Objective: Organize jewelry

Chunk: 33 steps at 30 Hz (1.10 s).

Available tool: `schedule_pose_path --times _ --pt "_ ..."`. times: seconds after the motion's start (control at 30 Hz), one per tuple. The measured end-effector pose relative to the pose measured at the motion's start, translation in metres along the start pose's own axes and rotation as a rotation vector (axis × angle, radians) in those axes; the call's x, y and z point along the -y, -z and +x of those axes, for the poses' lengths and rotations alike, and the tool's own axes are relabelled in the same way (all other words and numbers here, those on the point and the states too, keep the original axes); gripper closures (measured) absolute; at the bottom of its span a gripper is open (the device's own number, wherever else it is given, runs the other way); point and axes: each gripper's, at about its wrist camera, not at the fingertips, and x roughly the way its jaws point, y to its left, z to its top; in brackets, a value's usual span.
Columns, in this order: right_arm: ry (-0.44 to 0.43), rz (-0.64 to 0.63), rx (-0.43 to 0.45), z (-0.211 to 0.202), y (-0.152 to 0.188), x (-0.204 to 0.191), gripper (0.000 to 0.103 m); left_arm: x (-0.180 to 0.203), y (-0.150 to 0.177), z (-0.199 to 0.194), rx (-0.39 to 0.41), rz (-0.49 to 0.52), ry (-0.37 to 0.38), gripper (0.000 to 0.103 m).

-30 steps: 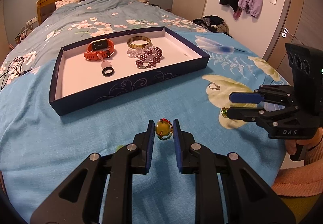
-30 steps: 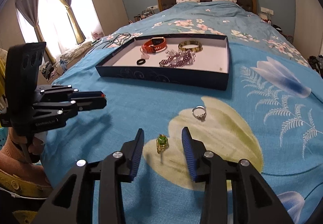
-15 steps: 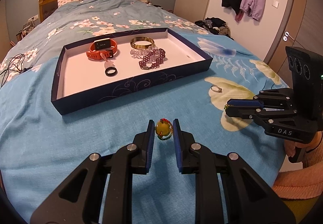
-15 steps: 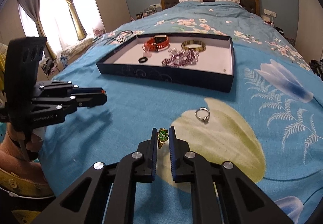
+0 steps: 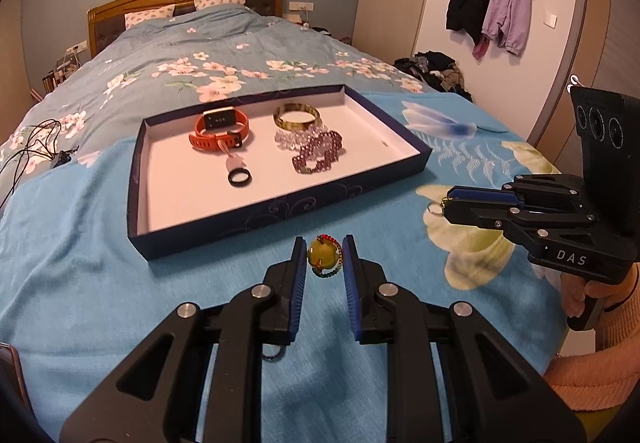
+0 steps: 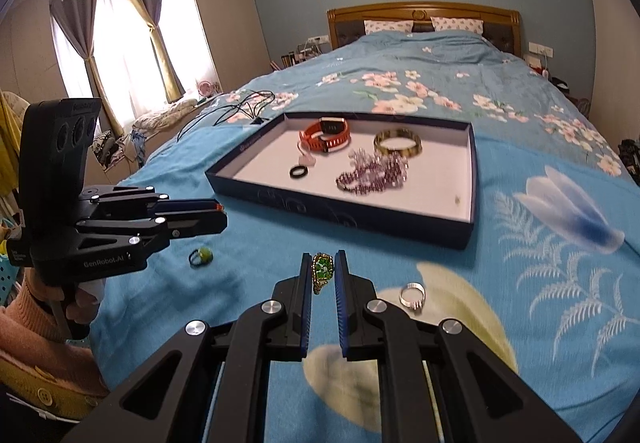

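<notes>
A navy tray [image 5: 256, 219] with a white floor lies on the bed. It holds an orange watch [image 5: 219, 131], a gold bangle [image 5: 297, 116], purple bead bracelets [image 5: 318, 153] and a black ring [image 5: 239, 177]. My left gripper [image 5: 324, 261] is shut on a yellow-stone ring with red and green beads [image 5: 325, 256], above the blue cover in front of the tray. My right gripper [image 6: 323, 271] is shut on a green-stone gold ring [image 6: 322, 270] and holds it above the cover. A silver ring [image 6: 412, 295] lies to its right. A small green ring [image 6: 200, 256] lies near the left gripper.
The tray also shows in the right wrist view [image 6: 344, 211]. Black cables [image 5: 36, 151] lie on the bed left of the tray. The bed's right edge is close behind the right gripper [image 5: 448, 205]. Coats [image 5: 492, 11] hang on the wall.
My right gripper, open around the green-stone ring a second ago, has shut on it and lifted it off the cover. My left gripper has risen a little with its ring.
</notes>
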Motion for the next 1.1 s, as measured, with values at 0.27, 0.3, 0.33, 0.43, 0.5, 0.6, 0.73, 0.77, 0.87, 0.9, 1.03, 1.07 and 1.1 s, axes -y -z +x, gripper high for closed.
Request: schedule_pose_path --times 0.27,0.3,0.33,0.43,0.5,0.6,0.73,0.77,0.87,0.9,1.03,1.07,1.1 --pt "0.000 -0.011 0.027 0.004 -0.015 0.001 0.094 -0.004 -0.009 -0.003 0.024 0.002 -0.018 0.084" --pt "-0.001 -0.012 0.029 0.005 -0.017 0.001 0.094 -0.005 -0.010 -0.003 0.027 0.001 -0.019 0.084" --pt "-0.002 -0.014 0.031 0.006 -0.019 0.001 0.094 -0.005 -0.011 -0.002 0.029 0.001 -0.021 0.084" --pt "0.000 -0.018 0.041 0.006 -0.024 0.002 0.094 -0.008 -0.014 -0.002 0.035 -0.002 -0.025 0.084" --pt "0.001 -0.018 0.048 0.008 -0.027 0.002 0.094 -0.009 -0.017 -0.003 0.040 -0.002 -0.029 0.084" --pt "0.005 -0.017 0.055 0.010 -0.031 0.005 0.094 -0.009 -0.019 -0.003 0.046 -0.001 -0.033 0.084" --pt "0.010 -0.014 0.063 0.012 -0.037 0.009 0.094 -0.010 -0.022 -0.003 0.049 0.000 -0.038 0.084" --pt "0.011 -0.012 0.063 0.013 -0.037 0.010 0.094 -0.010 -0.022 -0.003 0.050 0.001 -0.040 0.084" --pt "0.009 -0.004 0.066 0.017 -0.041 0.013 0.094 -0.011 -0.026 -0.002 0.053 0.003 -0.044 0.084" --pt "0.008 -0.003 0.067 0.017 -0.042 0.014 0.094 -0.011 -0.027 -0.002 0.054 0.005 -0.045 0.084" --pt "0.010 -0.006 0.072 0.018 -0.045 0.015 0.094 -0.011 -0.031 -0.001 0.058 0.007 -0.049 0.084" --pt "0.009 -0.006 0.073 0.018 -0.045 0.015 0.094 -0.012 -0.032 -0.001 0.059 0.007 -0.050 0.084" --pt "0.009 -0.007 0.074 0.020 -0.047 0.015 0.094 -0.012 -0.033 0.000 0.060 0.007 -0.051 0.084"
